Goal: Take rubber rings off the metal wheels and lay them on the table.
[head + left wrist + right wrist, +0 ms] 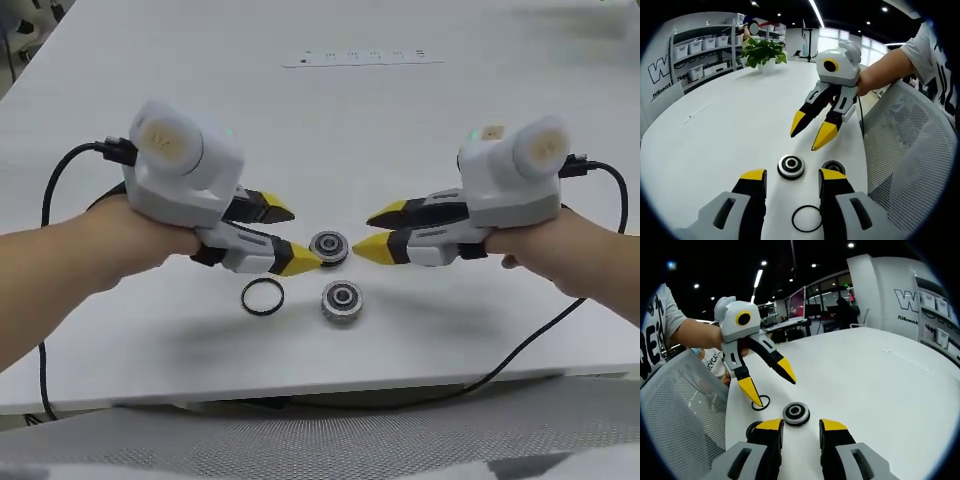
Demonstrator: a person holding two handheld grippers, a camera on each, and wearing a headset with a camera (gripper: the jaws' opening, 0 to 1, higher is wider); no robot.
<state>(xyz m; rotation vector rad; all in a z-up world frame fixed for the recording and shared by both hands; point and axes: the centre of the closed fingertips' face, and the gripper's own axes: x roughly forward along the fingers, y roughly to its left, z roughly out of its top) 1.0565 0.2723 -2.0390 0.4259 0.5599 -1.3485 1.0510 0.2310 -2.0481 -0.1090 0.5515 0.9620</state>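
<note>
The left tongs (298, 235) stand open and hold nothing, yellow tips pointing right; the right tongs (365, 233) face them, also open and unladen, tips pointing left. Between the two pairs of tips lies the far wheel (329, 247), a small round metal disc flat on the counter (450, 120), hub hole facing up, a dark band round its rim; in the left gripper view it sits just beyond that view's own spread tongs (793, 175). Just nearer lies the near wheel (342, 299), also flat, its side grey and shiny; left of it, apart, lies one loose rubber ring (262, 296), a thin black circle, flat. Two wheels, one loose ring; the counter is smooth and white.
</note>
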